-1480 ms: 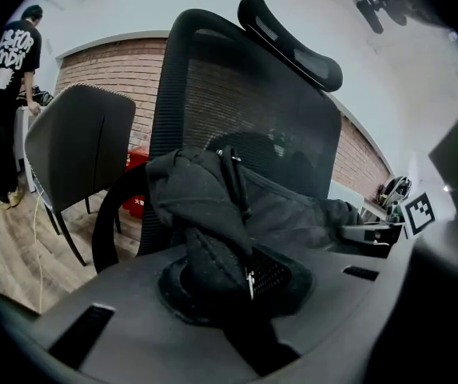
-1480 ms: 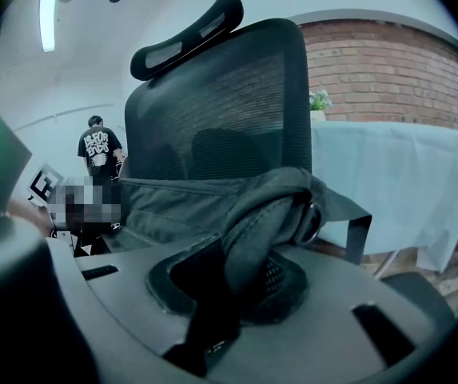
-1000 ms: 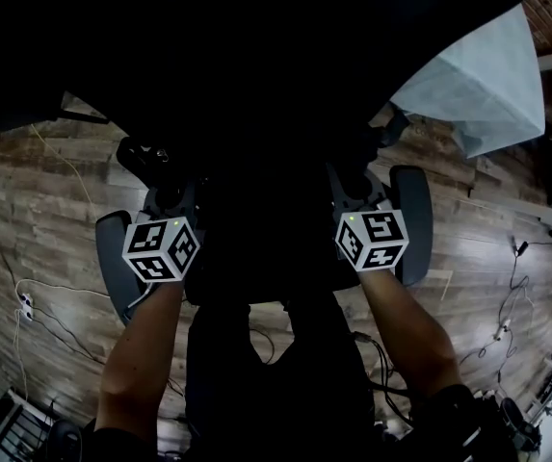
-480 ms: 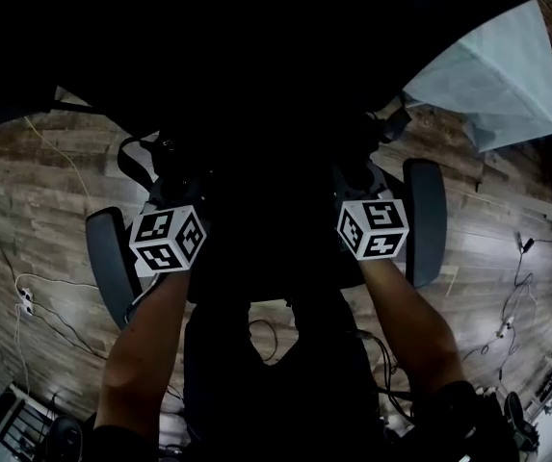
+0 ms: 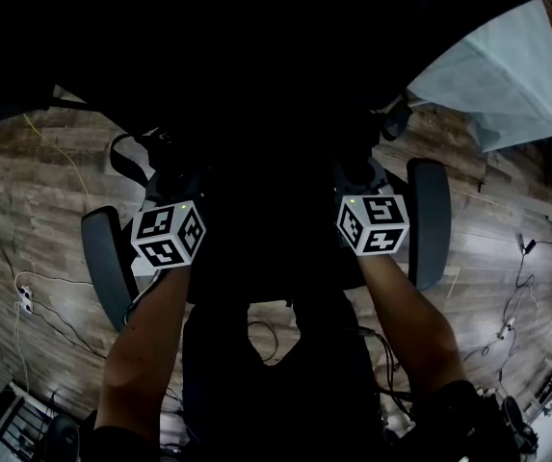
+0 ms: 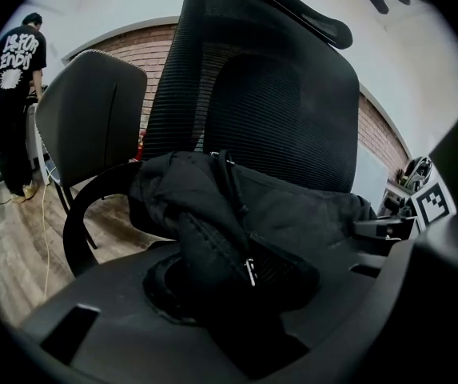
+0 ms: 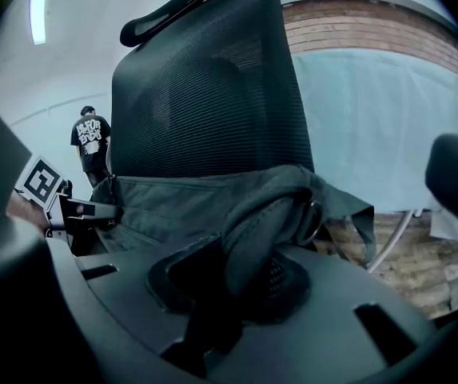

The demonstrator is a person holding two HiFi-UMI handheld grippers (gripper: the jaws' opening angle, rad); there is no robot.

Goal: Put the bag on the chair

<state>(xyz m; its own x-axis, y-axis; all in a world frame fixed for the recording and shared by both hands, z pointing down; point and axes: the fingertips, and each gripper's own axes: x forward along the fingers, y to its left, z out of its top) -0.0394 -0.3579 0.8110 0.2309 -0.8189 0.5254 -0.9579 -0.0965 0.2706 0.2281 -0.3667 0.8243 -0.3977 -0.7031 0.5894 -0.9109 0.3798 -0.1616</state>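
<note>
A black bag (image 6: 292,214) lies on the seat of a black mesh office chair (image 6: 276,94), resting against its backrest. My left gripper (image 6: 236,294) is opening its jaws, and a fold of the bag with a zipper pull still lies loosely between them. My right gripper (image 7: 236,286) pinches a grey-black fold of the bag (image 7: 181,202) beside a metal ring, its jaws just starting to ease. In the head view the bag is lost in the dark. Only the marker cubes (image 5: 168,236) (image 5: 372,224) and the two armrests (image 5: 102,268) (image 5: 428,219) stand out.
A second dark chair (image 6: 93,118) stands to the left, with a person (image 6: 9,110) in a black printed shirt behind it. To the right is a table under a pale cloth (image 5: 492,80). Cables (image 5: 25,301) run over the wooden floor. Brick wall behind.
Both marker cubes have edged a little forward toward the chair back. The armrests now sit slightly wider apart in the head view.
</note>
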